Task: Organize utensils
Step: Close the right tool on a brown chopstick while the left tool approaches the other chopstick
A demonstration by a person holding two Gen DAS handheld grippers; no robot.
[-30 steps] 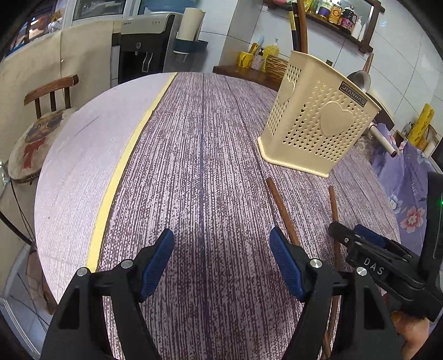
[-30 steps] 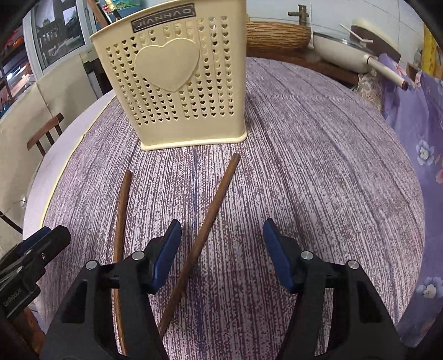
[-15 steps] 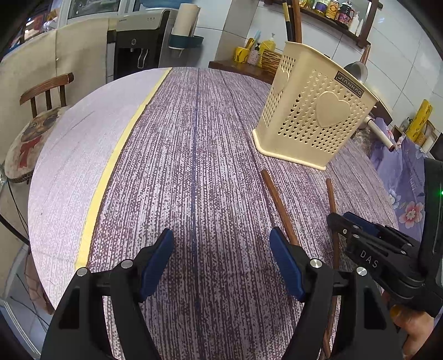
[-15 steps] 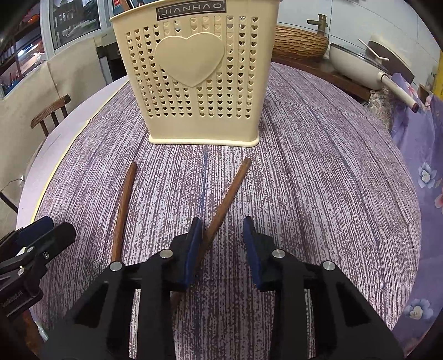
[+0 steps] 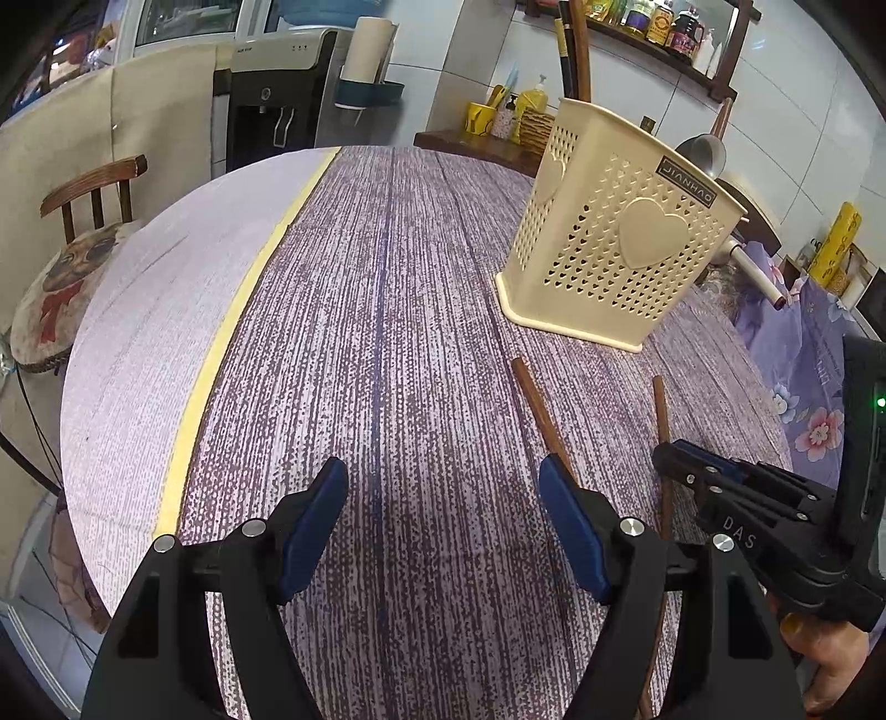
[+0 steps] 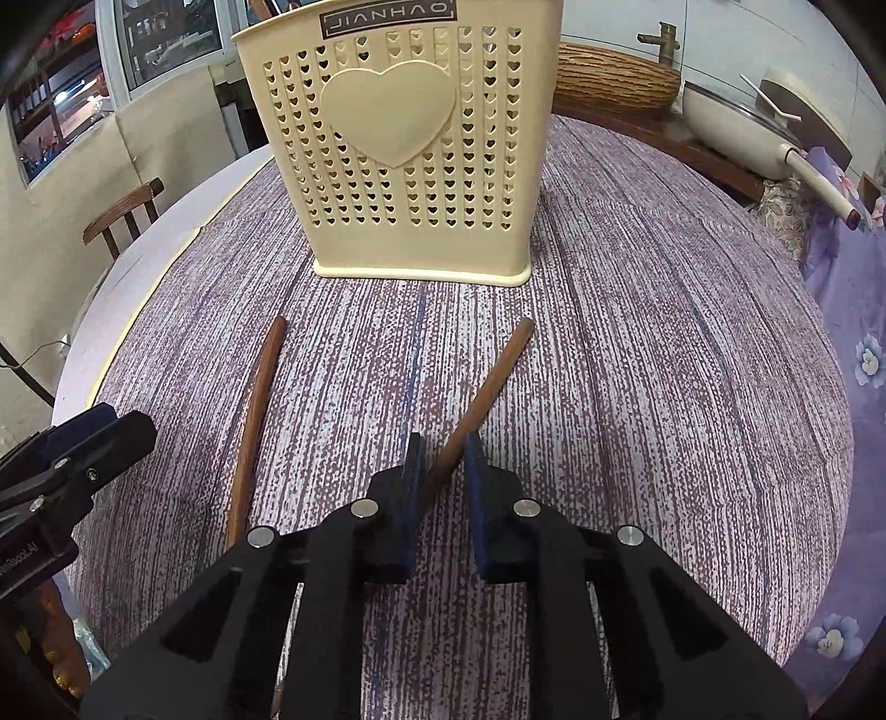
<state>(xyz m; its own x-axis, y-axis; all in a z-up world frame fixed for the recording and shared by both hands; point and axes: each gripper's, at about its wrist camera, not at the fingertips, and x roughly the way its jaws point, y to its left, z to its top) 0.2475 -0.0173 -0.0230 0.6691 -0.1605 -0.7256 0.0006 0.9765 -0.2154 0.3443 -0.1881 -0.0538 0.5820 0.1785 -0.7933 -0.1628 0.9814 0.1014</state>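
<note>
Right gripper (image 6: 443, 448), frame centre, jaws closing around the right chopstick (image 6: 490, 382); pads barely touching. Left gripper (image 5: 443, 493) spread wide, empty. Second chopstick (image 6: 260, 399) lies left; holder (image 6: 398, 144) above. We should clamp squarely before lifting.

**Even indoor light, strong fisheye bend**

Both views are moderately bright and sharp at the centre, with no motion blur. The bench (image 5: 387, 343) bulges into a dome and dark corners vignette each picture. A soft shadow pools on the cloth between the left fingers (image 5: 310, 526). Windows (image 6: 160, 33) at the upper left glow pale; white wall tiles (image 5: 792, 127) carry a mild sheen.
</note>
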